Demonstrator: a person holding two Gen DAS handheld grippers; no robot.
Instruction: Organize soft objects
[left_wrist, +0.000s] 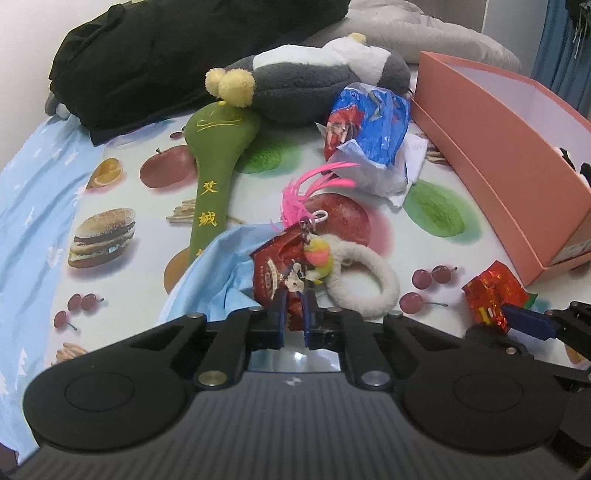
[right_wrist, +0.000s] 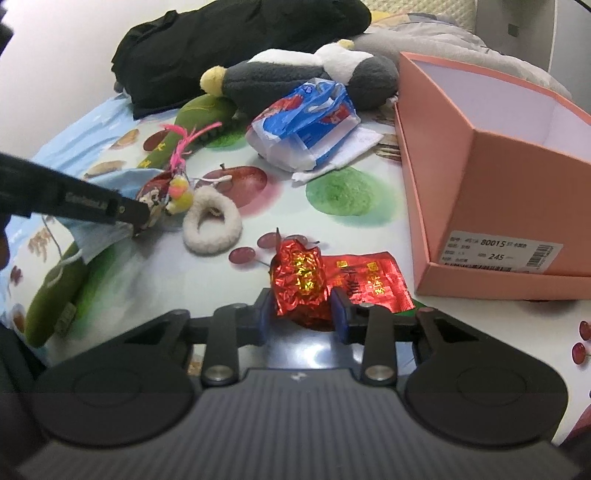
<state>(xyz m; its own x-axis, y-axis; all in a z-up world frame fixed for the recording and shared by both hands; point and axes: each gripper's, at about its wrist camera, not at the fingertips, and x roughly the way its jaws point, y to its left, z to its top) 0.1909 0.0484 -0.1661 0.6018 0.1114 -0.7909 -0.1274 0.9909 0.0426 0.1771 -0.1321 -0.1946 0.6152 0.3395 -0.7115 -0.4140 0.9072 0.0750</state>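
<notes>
1. Tongs, left (left_wrist: 294, 314): pressed nearly together, pinching the lower edge of a dark red printed foil packet (left_wrist: 275, 269) that carries a small yellow-and-pink plush charm (left_wrist: 318, 258) and a tuft of pink feathers (left_wrist: 314, 184). The packet stands up from the pads, with its long axis running away from the tongs.
2. Tongs, right (right_wrist: 301, 308): partly closed around a crumpled red-and-gold foil wrapper (right_wrist: 299, 277); both blue pads are seen against its sides, so it is judged to be gripped.
3. Deciding relation: a salmon-pink cardboard box (right_wrist: 498, 177), open at the top, lies forward and to the right of both tongs. The right tongs are judged the nearer, just beside its labelled corner.
4. Flat red foil sachet (right_wrist: 373, 280): one, lying on the desk and touching the crumpled wrapper.
5. Cream fleece ring (right_wrist: 212, 225): one, beside the left packet.
6. Green fabric paddle-shaped cushion with yellow embroidered characters (left_wrist: 210, 188): one.
7. Grey-and-white plush toy with yellow feet (left_wrist: 317, 79): one, at the far side.
8. Blue-and-white plastic bag (right_wrist: 306, 125): one, crumpled.
9. Light blue cloth (left_wrist: 218, 273): one, bunched under the left packet.
10. Black garment (left_wrist: 166, 48): one, heaped at the far edge.
11. Desk (left_wrist: 436, 210): covered in a fruit-and-burger print cloth.
</notes>
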